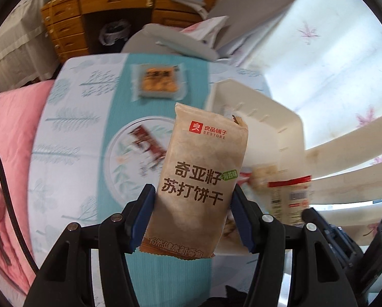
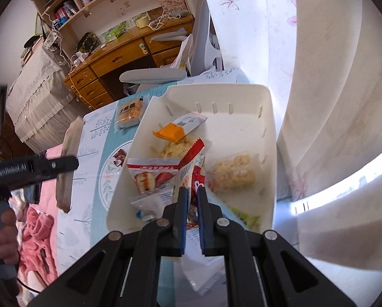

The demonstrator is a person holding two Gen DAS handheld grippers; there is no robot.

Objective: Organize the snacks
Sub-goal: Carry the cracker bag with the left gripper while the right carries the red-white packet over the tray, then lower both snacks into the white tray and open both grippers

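In the left wrist view, a tan paper-look cracker packet printed with dark Chinese characters (image 1: 198,179) is clamped upright between the blue pads of the left gripper (image 1: 193,199), whose jaws stand partly apart on the packet's sides. Beyond it, a table covered by a pale blue cloth with a teal stripe and leaf prints (image 1: 70,133) is seen. On the cloth, a clear-wrapped square pastry with an orange label (image 1: 159,83) lies toward the far edge, and a dark brown and white snack wrapper (image 1: 147,148), blurred, lies nearer on a round printed motif. A white plastic bin with slotted walls (image 1: 280,133) stands to the right, with a red-and-white packet (image 1: 289,194) seen blurred at its near side.

In the right wrist view, the right gripper (image 2: 192,204) is seen with its jaws nearly together, pinched on a red-and-white snack bag (image 2: 196,176) over the white bin (image 2: 267,117). Inside the bin lie a clear pack of pale puffed pieces (image 2: 233,175), an orange-ended sachet (image 2: 175,131) and a packet picturing a filled cake (image 2: 150,179). At the left, the cracker packet (image 2: 68,163) is held by the left gripper (image 2: 63,165) above the table, apart from the bin, and a person's hand (image 2: 4,238) grips its handle.
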